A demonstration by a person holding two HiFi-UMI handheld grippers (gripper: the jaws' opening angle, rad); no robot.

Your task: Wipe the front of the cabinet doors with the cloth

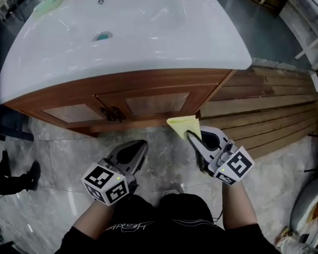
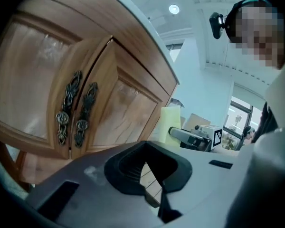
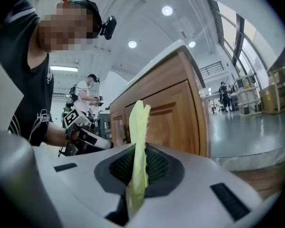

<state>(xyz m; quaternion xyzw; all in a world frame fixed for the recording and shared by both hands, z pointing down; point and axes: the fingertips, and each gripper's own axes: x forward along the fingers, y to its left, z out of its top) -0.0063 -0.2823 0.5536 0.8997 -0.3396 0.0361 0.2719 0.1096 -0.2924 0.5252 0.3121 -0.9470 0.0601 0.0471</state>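
The wooden cabinet under the basin has a left door and a right door, both closed, with dark ornate handles where they meet. A yellow cloth sticks up from my right gripper, which is shut on it just below the right door's lower right corner. In the right gripper view the cloth stands upright between the pads, a short way from the cabinet's end panel. My left gripper hangs shut and empty below the handles, apart from the doors.
A white basin top overhangs the cabinet. Wooden slats run along the right of it. Grey marble floor lies in front. Dark shoes stand at the left edge. Another person stands far behind.
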